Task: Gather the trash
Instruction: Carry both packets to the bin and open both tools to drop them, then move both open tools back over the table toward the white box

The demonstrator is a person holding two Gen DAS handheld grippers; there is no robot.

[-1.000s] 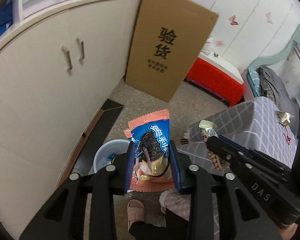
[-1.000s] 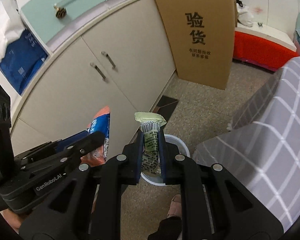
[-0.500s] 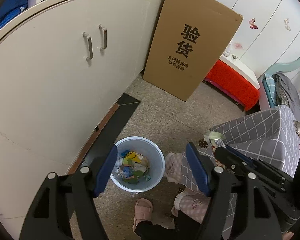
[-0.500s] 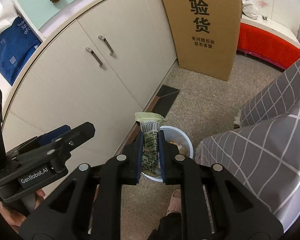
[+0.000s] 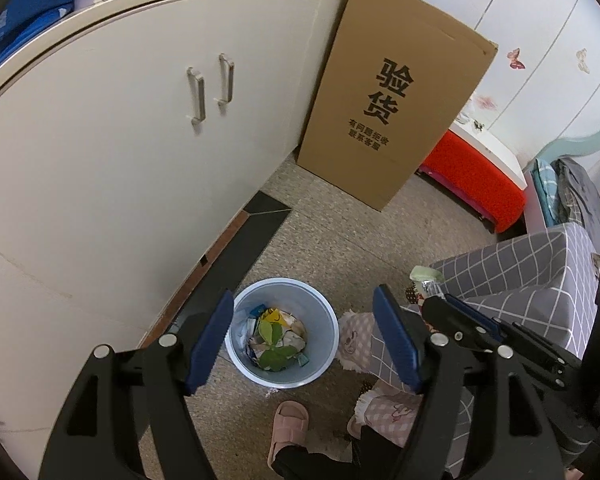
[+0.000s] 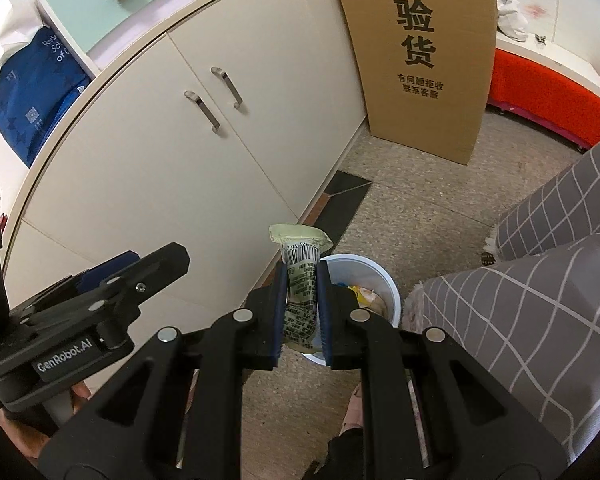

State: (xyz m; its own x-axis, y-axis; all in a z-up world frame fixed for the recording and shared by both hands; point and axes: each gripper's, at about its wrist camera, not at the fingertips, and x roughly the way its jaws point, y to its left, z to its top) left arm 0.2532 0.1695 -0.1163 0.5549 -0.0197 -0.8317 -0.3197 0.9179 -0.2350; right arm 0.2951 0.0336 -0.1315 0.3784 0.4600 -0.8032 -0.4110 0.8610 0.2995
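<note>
Left wrist view: the left gripper (image 5: pixel 304 340) stands wide and empty above the bin (image 5: pixel 324 312) on the floor, showing wrappers piled inside. Right wrist view: the right gripper (image 6: pixel 302 312) clamps a green wrapper (image 6: pixel 300 276) upright, hiding most of the bin.

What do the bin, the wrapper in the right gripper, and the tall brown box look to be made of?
Bin: likely plastic, smooth pale-blue wall with a soft sheen.
Wrapper: thin printed plastic film, crinkled, with a crimped top seal and barcode.
Tall brown box: matte corrugated cardboard, probably, with black printing and creased edges.
</note>
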